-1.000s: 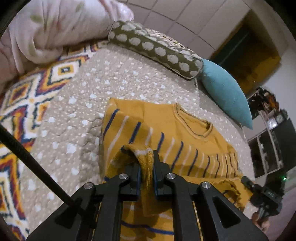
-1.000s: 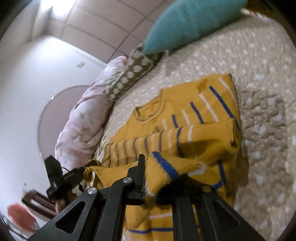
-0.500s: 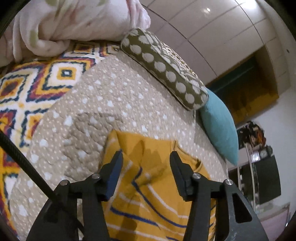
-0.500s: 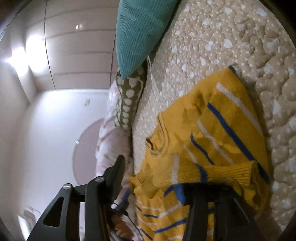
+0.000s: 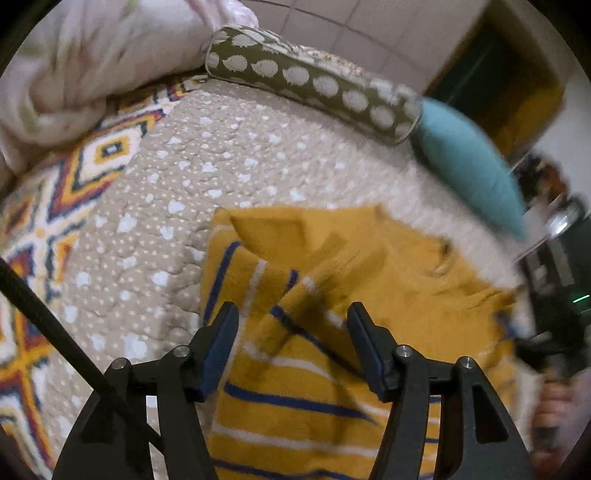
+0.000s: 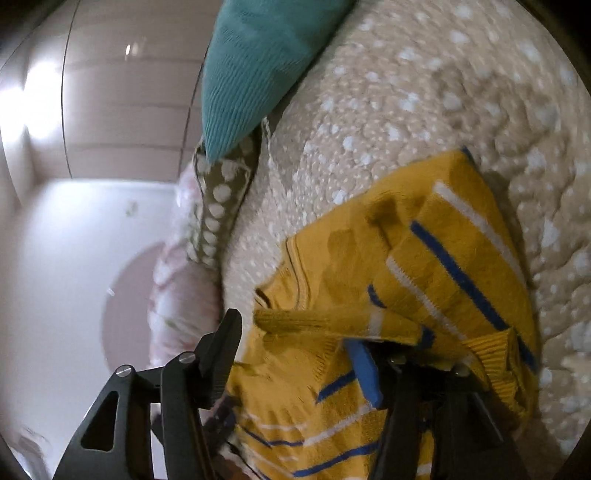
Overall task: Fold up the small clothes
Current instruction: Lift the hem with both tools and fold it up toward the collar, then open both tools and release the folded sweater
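Sweater (image 5: 388,295) folded, hem cut off, seemingly ungripped

Dotted beige quilt (image 5: 236,155) on bed; teal cushion (image 5: 469,166) against tiled wall (image 5: 369,29).

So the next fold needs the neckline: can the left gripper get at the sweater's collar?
Probably yes: the left gripper has open jaws, and only flat sweater lies before the collar.

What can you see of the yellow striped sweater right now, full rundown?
The sweater is a mustard-yellow knit with blue and white stripes, a ribbed round neckline and ribbed cuffs. It lies partly folded on the beige dotted quilt, sleeves laid across the body, creased and bunched. The left gripper and right gripper are both open just above it, gripping nothing; whether the right one's fingers touch it is unclear.
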